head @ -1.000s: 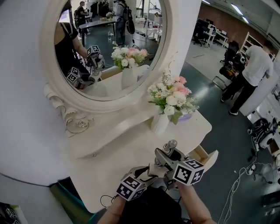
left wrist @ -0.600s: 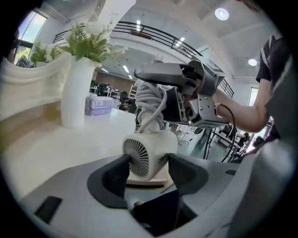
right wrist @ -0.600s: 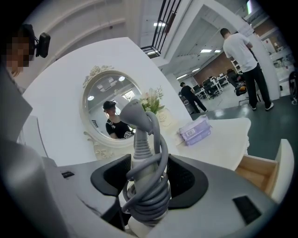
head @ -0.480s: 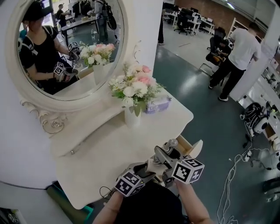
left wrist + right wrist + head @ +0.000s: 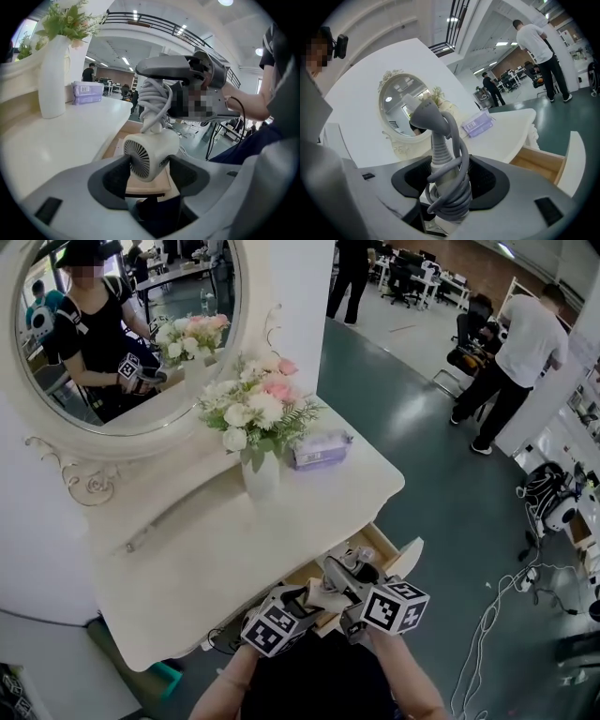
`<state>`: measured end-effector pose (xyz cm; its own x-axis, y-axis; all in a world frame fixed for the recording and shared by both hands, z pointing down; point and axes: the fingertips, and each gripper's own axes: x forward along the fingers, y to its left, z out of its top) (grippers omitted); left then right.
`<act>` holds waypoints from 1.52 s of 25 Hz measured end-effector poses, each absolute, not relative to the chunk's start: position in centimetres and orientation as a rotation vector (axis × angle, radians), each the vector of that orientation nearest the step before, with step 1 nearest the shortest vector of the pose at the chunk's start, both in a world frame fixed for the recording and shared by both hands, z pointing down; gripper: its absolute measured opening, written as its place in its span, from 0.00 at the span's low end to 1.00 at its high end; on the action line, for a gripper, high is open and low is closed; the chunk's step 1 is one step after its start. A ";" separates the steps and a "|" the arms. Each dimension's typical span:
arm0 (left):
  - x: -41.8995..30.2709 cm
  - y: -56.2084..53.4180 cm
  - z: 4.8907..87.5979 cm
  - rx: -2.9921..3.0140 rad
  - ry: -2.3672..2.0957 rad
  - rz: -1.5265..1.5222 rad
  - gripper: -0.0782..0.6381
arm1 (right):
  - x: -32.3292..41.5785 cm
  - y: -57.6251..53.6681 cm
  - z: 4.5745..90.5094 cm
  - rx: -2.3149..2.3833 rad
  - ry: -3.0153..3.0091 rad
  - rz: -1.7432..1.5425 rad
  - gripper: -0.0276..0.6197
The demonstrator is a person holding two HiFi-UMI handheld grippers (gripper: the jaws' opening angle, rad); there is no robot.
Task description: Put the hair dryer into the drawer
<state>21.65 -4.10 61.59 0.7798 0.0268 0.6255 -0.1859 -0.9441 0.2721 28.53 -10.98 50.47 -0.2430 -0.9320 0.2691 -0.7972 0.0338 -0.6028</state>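
Clamping hair dryer [image 5: 150,157] near open drawer [image 5: 410,559]

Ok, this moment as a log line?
left gripper: shut on hair dryer body | right gripper: shut on cord-wrapped handle | drawer: open, dryer not yet in

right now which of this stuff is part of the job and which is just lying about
Job: hair dryer, gripped by the left gripper and the right gripper; open drawer.
Lying about: vase of flowers, purple pack, mirror.
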 end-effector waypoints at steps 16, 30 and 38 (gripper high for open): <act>22.1 -7.7 63.0 2.477 -0.373 0.699 0.33 | 32.7 -11.0 56.6 -1.773 1.747 -1.249 0.36; 20.9 -7.8 64.9 2.420 -0.407 0.733 0.33 | 34.2 -10.6 63.3 -1.839 1.577 -1.440 0.33; 21.1 -7.5 65.5 2.391 -0.407 0.737 0.33 | 36.2 -11.8 65.0 -1.854 1.466 -1.483 0.33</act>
